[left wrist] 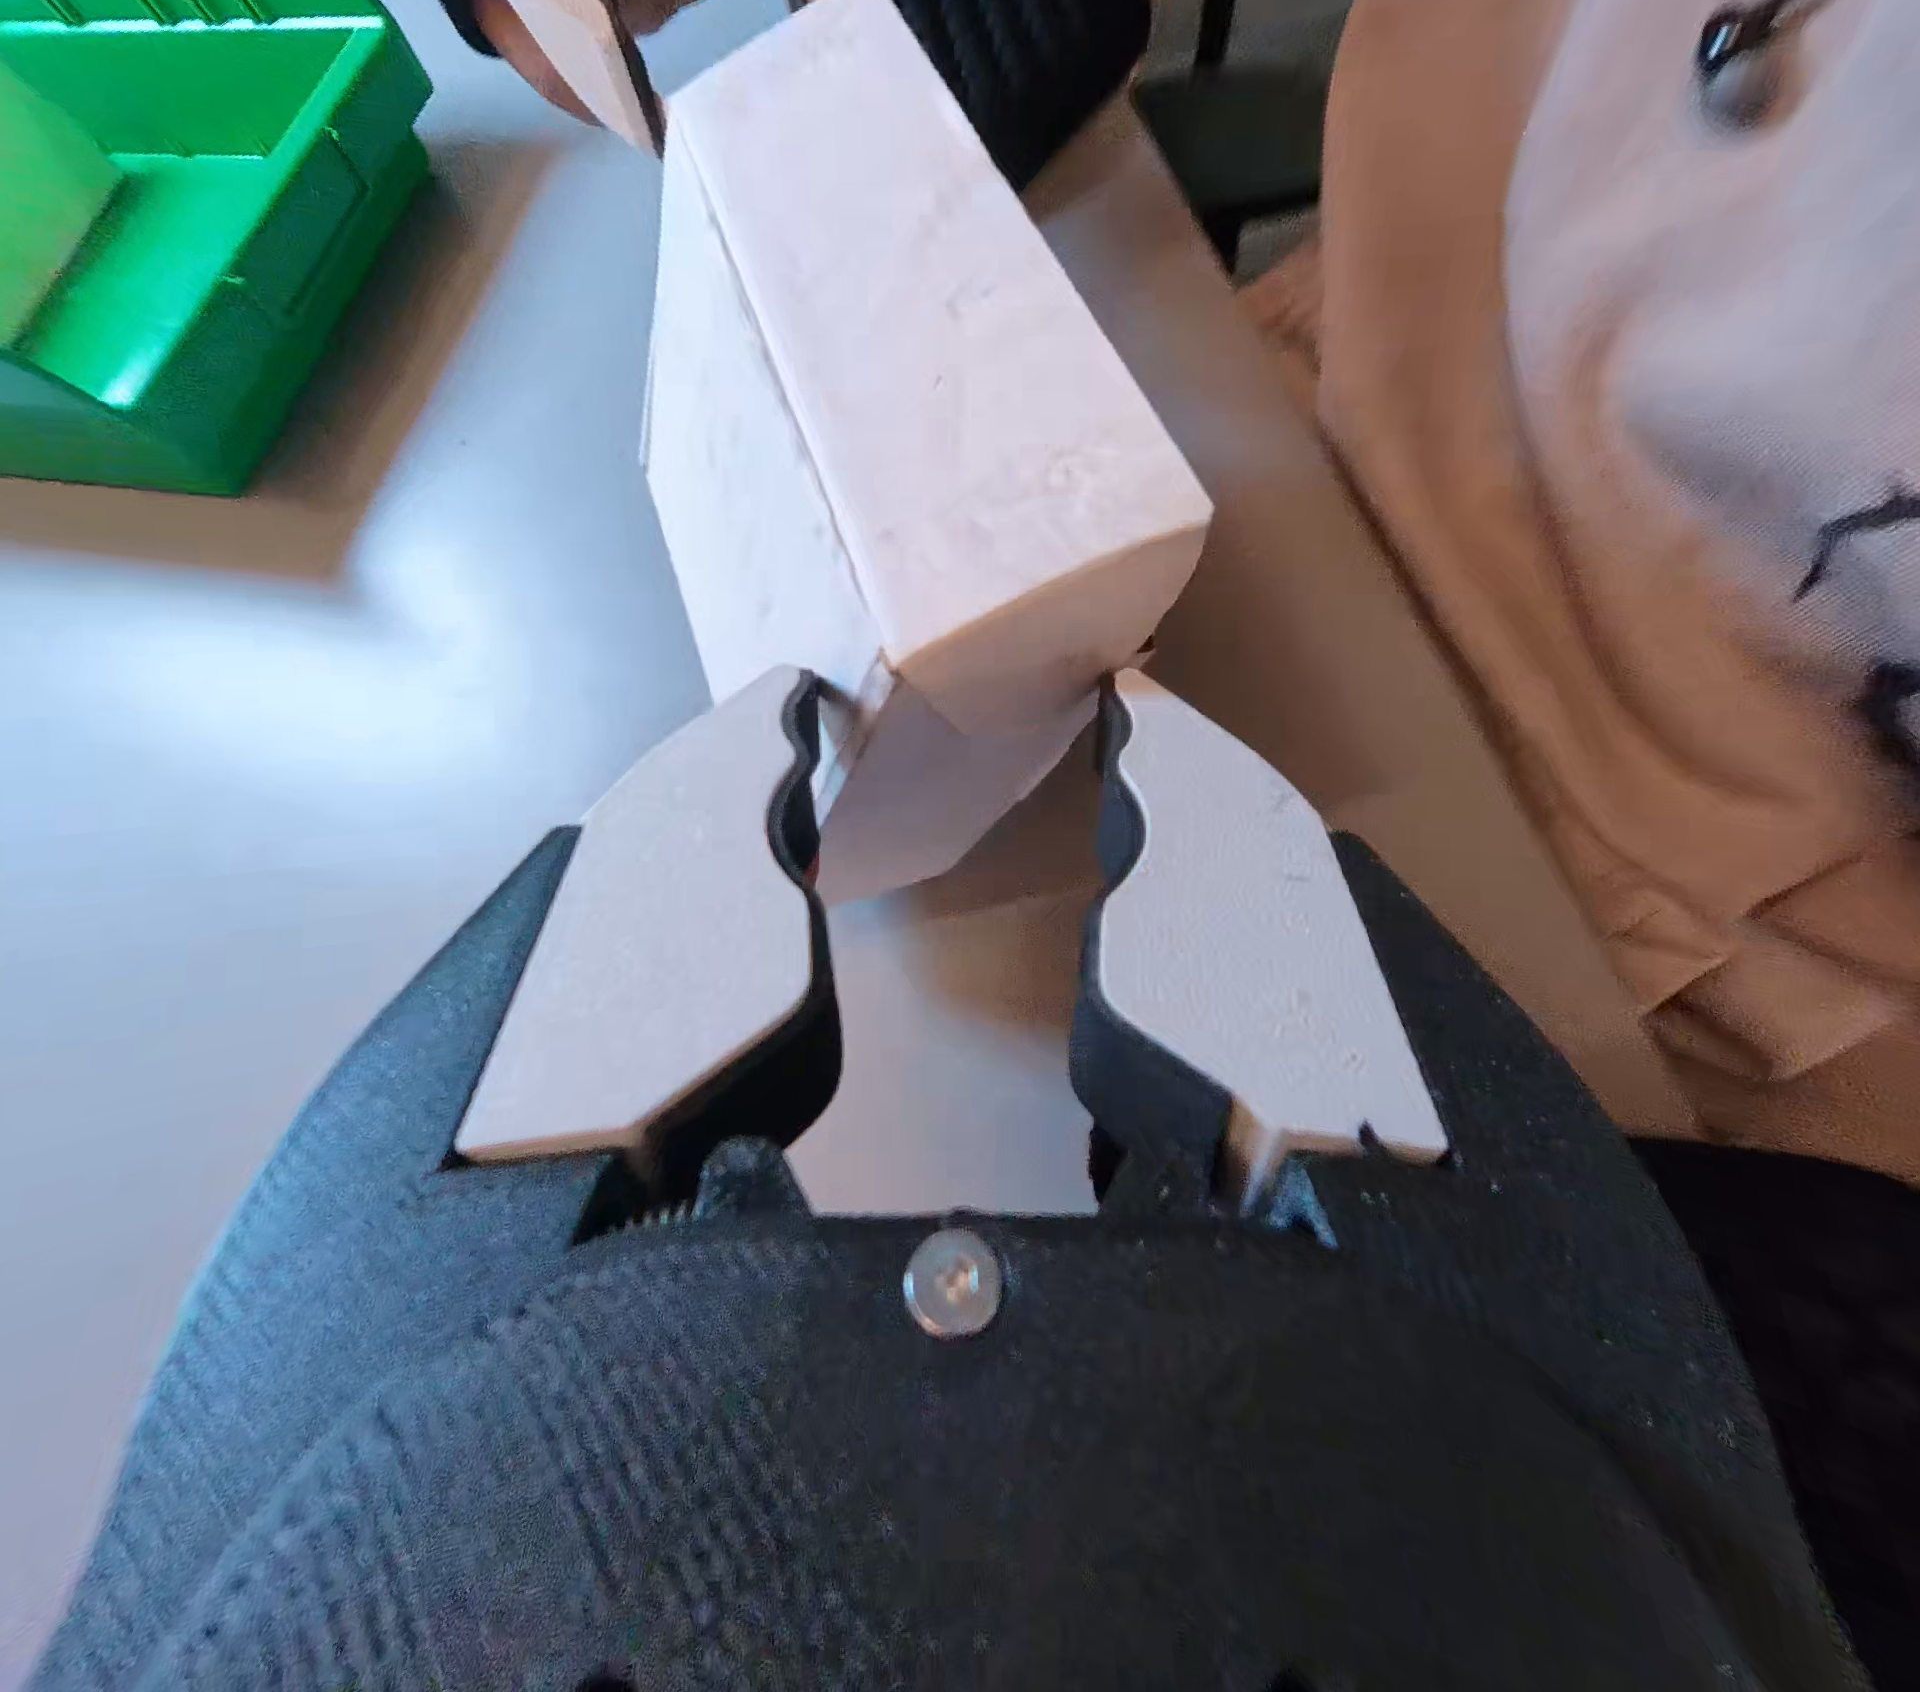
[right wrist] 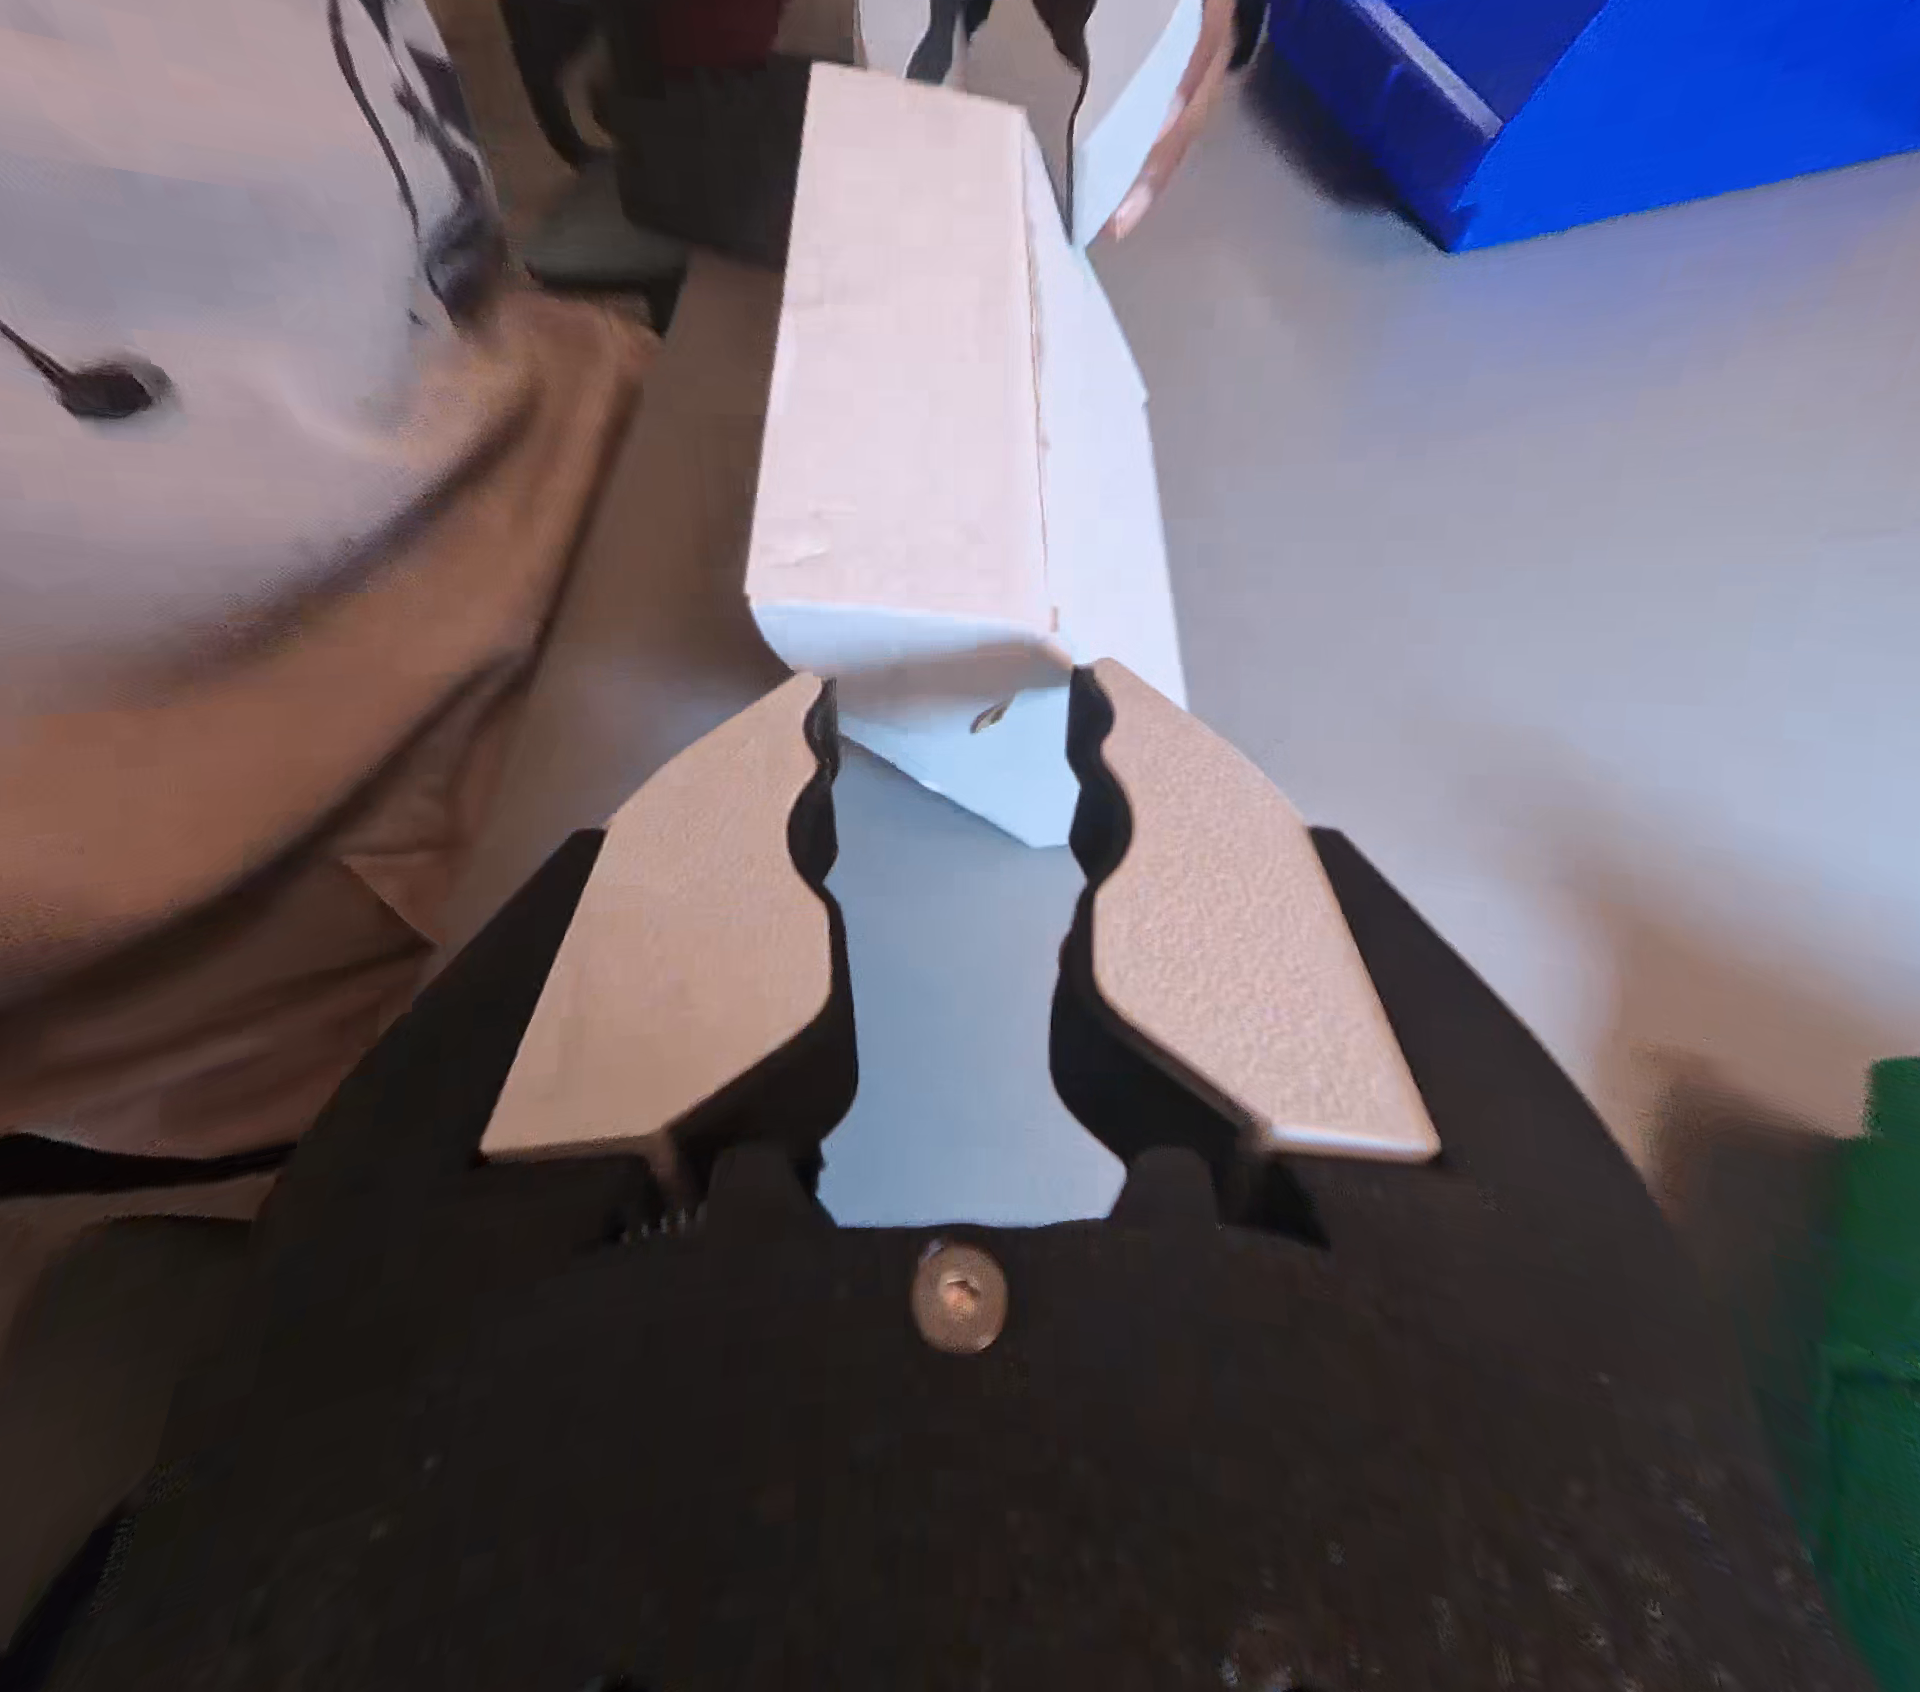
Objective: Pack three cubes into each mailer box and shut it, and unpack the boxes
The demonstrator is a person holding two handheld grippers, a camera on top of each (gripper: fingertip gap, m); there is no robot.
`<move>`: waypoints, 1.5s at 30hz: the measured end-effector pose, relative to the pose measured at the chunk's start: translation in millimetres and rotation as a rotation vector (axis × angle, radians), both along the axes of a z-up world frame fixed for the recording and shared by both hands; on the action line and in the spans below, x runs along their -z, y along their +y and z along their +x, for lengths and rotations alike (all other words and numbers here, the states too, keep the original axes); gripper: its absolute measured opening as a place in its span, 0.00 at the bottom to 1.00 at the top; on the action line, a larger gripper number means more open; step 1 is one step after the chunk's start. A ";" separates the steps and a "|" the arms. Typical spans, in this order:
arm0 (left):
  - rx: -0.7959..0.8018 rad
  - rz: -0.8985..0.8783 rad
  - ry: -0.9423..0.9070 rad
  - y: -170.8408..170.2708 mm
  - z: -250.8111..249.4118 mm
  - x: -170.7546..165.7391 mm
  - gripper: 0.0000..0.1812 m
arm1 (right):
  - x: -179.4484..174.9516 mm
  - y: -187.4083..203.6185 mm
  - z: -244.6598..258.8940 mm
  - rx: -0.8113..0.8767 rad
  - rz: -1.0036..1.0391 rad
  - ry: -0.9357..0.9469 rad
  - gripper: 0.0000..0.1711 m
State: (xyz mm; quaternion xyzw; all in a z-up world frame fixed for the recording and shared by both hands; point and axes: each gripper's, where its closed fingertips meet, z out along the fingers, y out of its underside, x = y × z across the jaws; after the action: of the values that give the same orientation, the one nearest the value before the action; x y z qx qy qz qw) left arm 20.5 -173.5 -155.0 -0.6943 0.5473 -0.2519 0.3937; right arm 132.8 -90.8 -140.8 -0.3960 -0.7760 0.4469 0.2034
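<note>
While my left gripper (left wrist: 951,738) and right gripper (right wrist: 951,733) pinch opposite end flaps of the long white cardboard mailer box (left wrist: 914,354) above the grey table's (left wrist: 312,759) near edge, uneven pull could tear them.

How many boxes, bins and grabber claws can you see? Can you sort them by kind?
White mailer box: 1, held at each end by a claw
Bins: 2, a green bin and a blue bin
Grabber claws: 2, the left gripper and the right gripper
Total: 5

No writing can be read on anything.
</note>
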 end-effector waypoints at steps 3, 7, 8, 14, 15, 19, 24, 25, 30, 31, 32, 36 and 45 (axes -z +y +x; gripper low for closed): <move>0.011 -0.127 -0.160 3.6 0.3 -1.9 0.28 | -2.3 5.1 -4.3 -0.040 -0.145 -0.063 0.25; -0.008 -0.204 -0.274 14.6 -9.7 -2.0 0.27 | -3.3 17.6 -12.4 -0.026 -0.275 -0.066 0.23; -0.020 -0.216 -0.298 17.1 -12.1 -1.9 0.27 | -3.4 20.9 -14.2 -0.014 -0.298 -0.058 0.23; -0.080 -0.238 -0.374 28.0 -25.7 -2.1 0.25 | -3.2 30.0 -21.6 0.027 -0.414 -0.024 0.23; -0.079 -0.229 -0.370 27.0 -26.3 -2.6 0.25 | -3.5 30.0 -21.7 0.027 -0.416 -0.016 0.23; -0.090 -0.163 -0.344 25.0 -31.5 -10.2 0.27 | -7.7 35.8 -19.6 0.049 -0.390 0.024 0.25; -0.084 -0.092 -0.276 28.4 -42.8 -25.6 0.29 | -4.8 35.1 -9.8 0.015 -0.260 0.027 0.31; -0.071 -0.086 -0.258 28.2 -42.7 -26.2 0.30 | -4.1 34.2 -9.7 0.005 -0.244 0.025 0.31; 0.019 -0.084 -0.187 24.2 -31.6 -19.2 0.30 | -4.8 36.3 -14.4 -0.035 -0.209 0.027 0.31; 0.038 -0.085 -0.172 22.7 -29.0 -17.2 0.30 | -5.5 37.2 -15.2 -0.044 -0.207 0.025 0.31; 0.056 -0.079 -0.160 21.1 -26.5 -16.2 0.31 | -6.0 38.1 -16.0 -0.055 -0.202 0.020 0.31; 0.087 -0.030 -0.180 20.2 -18.7 -24.2 0.31 | -10.7 39.0 -19.7 -0.114 -0.188 0.002 0.31; 0.075 0.029 -0.183 25.9 -10.2 -30.8 0.20 | -7.7 14.7 -29.3 -0.236 -0.176 -0.035 0.28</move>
State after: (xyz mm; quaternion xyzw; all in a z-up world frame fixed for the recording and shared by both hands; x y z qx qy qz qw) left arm 10.3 -147.6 -124.2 -0.6415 0.5382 -0.3209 0.4425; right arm 103.4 -76.2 -133.1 -0.3262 -0.7784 0.5270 0.1003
